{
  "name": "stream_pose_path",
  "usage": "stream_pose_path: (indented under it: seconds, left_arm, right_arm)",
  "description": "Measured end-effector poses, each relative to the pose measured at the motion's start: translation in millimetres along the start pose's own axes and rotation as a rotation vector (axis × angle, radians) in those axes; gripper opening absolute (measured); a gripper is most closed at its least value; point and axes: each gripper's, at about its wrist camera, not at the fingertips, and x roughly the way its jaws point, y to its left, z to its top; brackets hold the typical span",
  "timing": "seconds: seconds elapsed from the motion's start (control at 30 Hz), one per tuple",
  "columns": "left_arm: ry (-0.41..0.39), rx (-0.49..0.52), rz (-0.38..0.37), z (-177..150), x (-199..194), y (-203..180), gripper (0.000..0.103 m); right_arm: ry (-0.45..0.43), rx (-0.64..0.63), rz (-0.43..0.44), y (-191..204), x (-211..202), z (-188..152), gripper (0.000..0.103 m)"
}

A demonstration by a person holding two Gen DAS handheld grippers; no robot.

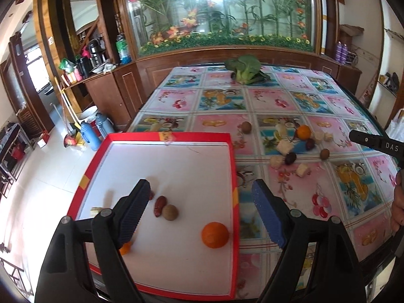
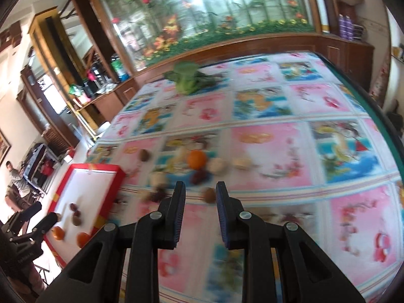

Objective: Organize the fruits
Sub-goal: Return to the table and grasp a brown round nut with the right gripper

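A red-rimmed white tray [image 1: 234,166] lies at the table's near left; it also shows in the right wrist view [image 2: 118,174]. In it lie an orange [image 1: 215,234], a brown round fruit [image 1: 170,212], a red date [image 1: 160,205] and a second orange [image 1: 125,248] partly hidden by my finger. My left gripper [image 1: 202,189] is open and empty above the tray. Loose fruit lies mid-table: an orange [image 2: 197,159], a brown fruit [image 2: 209,195], dark fruits [image 1: 290,158] and pale chunks [image 1: 284,146]. My right gripper [image 2: 200,189] is open and empty, just short of the brown fruit. The right view is blurred.
A leafy green vegetable [image 1: 243,69] lies at the table's far side. The table has a patterned fruit-print cloth [image 1: 277,101]. Wooden cabinets and a glass planter stand behind. Thermos flasks [image 1: 88,131] stand on the floor at left. A person [image 2: 15,176] stands far left.
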Motion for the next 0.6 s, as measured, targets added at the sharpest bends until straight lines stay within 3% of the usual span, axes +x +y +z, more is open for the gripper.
stream_pose_path:
  seconds: [0.2, 0.4, 0.6]
  left_arm:
    - [0.028, 0.068, -0.075, 4.1, 9.1, -38.3, 0.083]
    - [0.076, 0.143, -0.187, 3.3, 22.9, -74.1, 0.083]
    - [0.158, 0.140, -0.255, 4.2, 51.8, -91.3, 0.083]
  right_arm:
    - [0.053, 0.022, -0.001, -25.7, 6.7, -4.6, 0.024]
    - [0.108, -0.031, 0.046, -15.3, 30.5, -7.8, 0.024]
    - [0.144, -0.052, 0.058, -5.8, 60.1, -1.7, 0.024]
